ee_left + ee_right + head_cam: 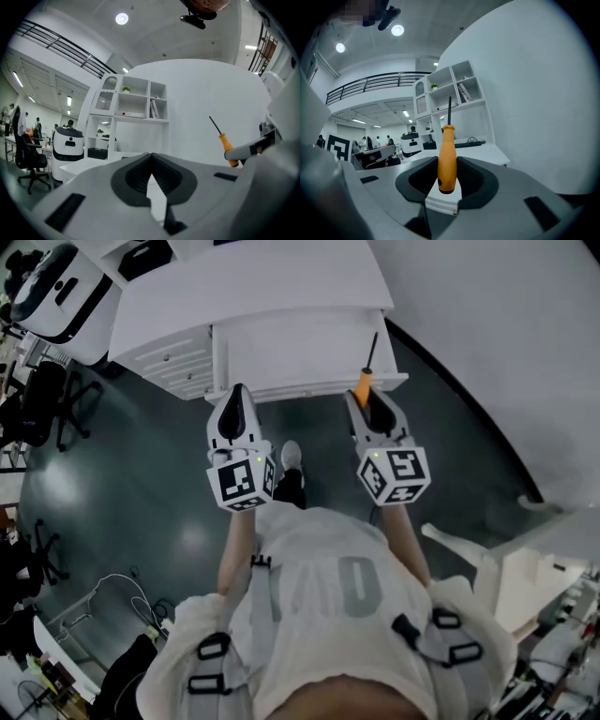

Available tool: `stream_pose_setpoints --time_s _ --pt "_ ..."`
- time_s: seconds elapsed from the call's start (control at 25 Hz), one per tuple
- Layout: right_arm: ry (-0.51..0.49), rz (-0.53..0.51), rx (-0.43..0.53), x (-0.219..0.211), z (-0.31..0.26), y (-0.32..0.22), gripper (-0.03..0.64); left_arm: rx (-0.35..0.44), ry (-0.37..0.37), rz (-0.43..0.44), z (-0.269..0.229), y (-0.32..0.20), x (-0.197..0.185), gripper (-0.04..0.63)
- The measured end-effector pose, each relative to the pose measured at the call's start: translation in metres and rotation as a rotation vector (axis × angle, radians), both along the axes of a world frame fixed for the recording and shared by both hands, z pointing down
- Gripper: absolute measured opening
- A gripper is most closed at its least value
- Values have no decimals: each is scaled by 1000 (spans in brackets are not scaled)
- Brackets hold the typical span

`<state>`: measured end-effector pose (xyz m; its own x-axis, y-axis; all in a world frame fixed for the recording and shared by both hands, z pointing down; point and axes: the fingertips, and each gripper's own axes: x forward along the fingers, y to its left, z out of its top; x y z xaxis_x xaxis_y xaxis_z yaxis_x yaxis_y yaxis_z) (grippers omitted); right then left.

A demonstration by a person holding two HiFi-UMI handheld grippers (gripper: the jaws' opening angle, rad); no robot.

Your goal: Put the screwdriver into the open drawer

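Dark, glossy floor (141, 484) beneath a white counter (253, 287), set against a curved white wall (506, 343). Item 1: open drawer (300, 352), white, pulled out from under the counter towards the person, interior pale and bare where visible. Item 2: screwdriver (446, 154), orange handle, thin black shaft; held upright with the shaft pointing up, clamped at the lower part of its handle. In the head view it appears against the front right corner of the open drawer, not inside it; in the left gripper view it shows off to the right, leaning slightly. Item 3: right gripper (446, 169), jaws part-way open and pressed on either side of the orange handle, the handle's butt end just below the pads. Item 4: left gripper (151, 160), jaws closed tip to tip, nothing between them; in the head view it is level with the drawer's front left corner. Both grippers carry marker cubes at the rear. Item 5: person, light shirt (328, 596) with dark harness straps, one shoe (291, 456) visible on the floor between the grippers. Background: white shelf unit (133, 101) with small objects and books; white and black machine (68, 145); office chair (28, 161); distant people at desks.
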<state>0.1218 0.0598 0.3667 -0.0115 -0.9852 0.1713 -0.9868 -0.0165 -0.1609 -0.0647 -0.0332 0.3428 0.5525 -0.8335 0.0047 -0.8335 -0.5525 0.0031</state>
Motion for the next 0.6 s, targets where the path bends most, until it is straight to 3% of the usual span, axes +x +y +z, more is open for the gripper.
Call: stream_pose_setpoints --time_s 0.32,0.6 --pt "-1 45 -29 12 0 -104 120 0 15 26 1 -121 16 5" --pt "3 70 -93 19 5 -159 120 -52 33 41 1 -182 25 5"
